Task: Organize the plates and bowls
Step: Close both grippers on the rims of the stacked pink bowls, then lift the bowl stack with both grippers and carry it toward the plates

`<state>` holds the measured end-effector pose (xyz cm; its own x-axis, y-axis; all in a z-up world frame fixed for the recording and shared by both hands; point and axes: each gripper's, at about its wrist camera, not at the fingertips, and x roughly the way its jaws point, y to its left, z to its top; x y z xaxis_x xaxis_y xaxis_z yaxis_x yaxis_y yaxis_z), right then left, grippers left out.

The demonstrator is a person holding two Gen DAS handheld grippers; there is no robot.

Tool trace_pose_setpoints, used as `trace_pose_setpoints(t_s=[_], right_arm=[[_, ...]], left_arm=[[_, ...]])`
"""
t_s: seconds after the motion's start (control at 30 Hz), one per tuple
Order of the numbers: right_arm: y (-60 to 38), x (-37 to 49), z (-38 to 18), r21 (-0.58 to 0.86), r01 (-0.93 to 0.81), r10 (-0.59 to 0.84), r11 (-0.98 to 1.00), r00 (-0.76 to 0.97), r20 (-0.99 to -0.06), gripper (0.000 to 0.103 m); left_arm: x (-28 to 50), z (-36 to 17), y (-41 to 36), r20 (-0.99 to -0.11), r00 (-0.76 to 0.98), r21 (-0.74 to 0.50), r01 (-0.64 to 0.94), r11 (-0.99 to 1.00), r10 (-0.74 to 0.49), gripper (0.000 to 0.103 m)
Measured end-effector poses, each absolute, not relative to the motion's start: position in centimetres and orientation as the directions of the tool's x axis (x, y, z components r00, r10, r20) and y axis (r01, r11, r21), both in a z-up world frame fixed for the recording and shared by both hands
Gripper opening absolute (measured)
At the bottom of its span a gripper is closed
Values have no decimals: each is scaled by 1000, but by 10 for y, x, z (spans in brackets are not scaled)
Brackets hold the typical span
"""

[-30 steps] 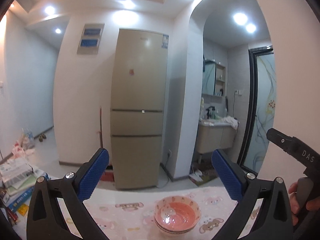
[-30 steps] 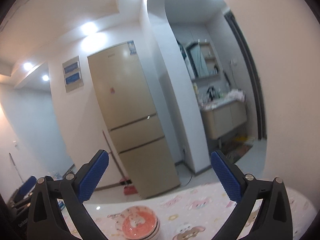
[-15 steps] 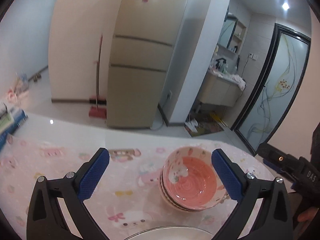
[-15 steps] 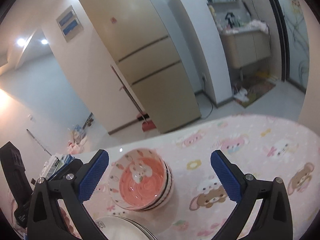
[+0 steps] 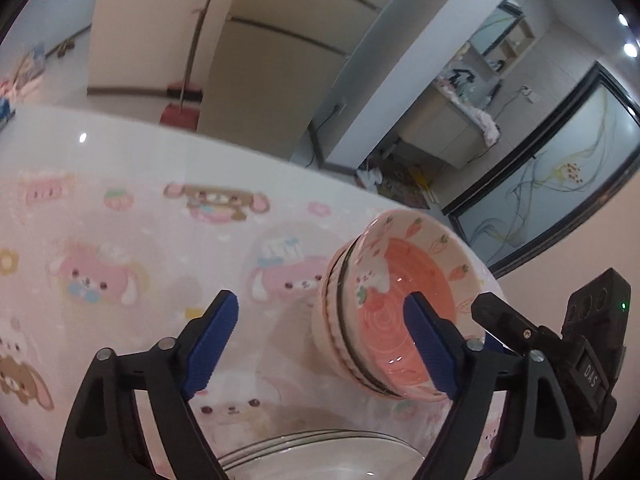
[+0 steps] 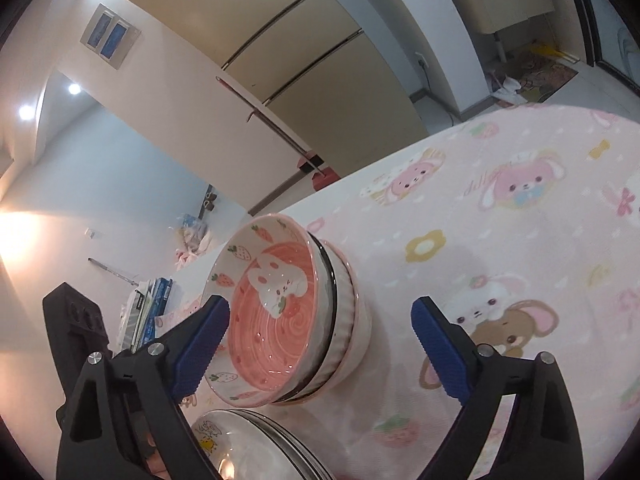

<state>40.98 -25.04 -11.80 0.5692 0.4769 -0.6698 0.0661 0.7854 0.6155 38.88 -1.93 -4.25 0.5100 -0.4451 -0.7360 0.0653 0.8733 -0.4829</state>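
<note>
A stack of pink bowls with a rabbit and strawberry print stands on the pink cartoon tablecloth; it also shows in the right wrist view. A stack of pale plates lies just in front of it, also in the right wrist view. My left gripper is open and empty, hovering left of the bowls. My right gripper is open and empty above the bowls, its left pad beside the top bowl's rim.
The tablecloth covers the table, whose far edge drops to the floor. A beige fridge and a broom stand beyond. Books lie at the far left. The right gripper's body is at the left view's right side.
Both grippers tilted down from the room toward the table and came closer to the bowls and plates. Both stayed open.
</note>
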Motion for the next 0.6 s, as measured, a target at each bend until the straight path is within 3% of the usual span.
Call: trace_pose_setpoints(t_s=[0.13, 0.2, 0.27, 0.37, 0.6], right_arm=[[-249, 412, -129, 642, 86, 501, 762, 550, -668, 79], [-250, 414, -135, 645, 99, 502, 758, 544, -673, 69], [-250, 418, -143, 659, 109, 517, 745, 530, -672, 63], [-253, 420, -155, 701, 136, 560, 700, 504, -657, 62], [-251, 428, -184, 783, 179, 652, 596, 460, -602, 60]], left_arm=[[391, -60, -18, -712, 429, -607, 20, 794, -556, 68], [392, -69, -18, -709, 396, -633, 5, 774, -583, 56], [391, -76, -18, -699, 380, -659, -15, 752, -605, 53], [392, -84, -17, -663, 348, -716, -33, 698, -663, 46], [391, -86, -15, -657, 357, -721, -38, 692, -664, 46]])
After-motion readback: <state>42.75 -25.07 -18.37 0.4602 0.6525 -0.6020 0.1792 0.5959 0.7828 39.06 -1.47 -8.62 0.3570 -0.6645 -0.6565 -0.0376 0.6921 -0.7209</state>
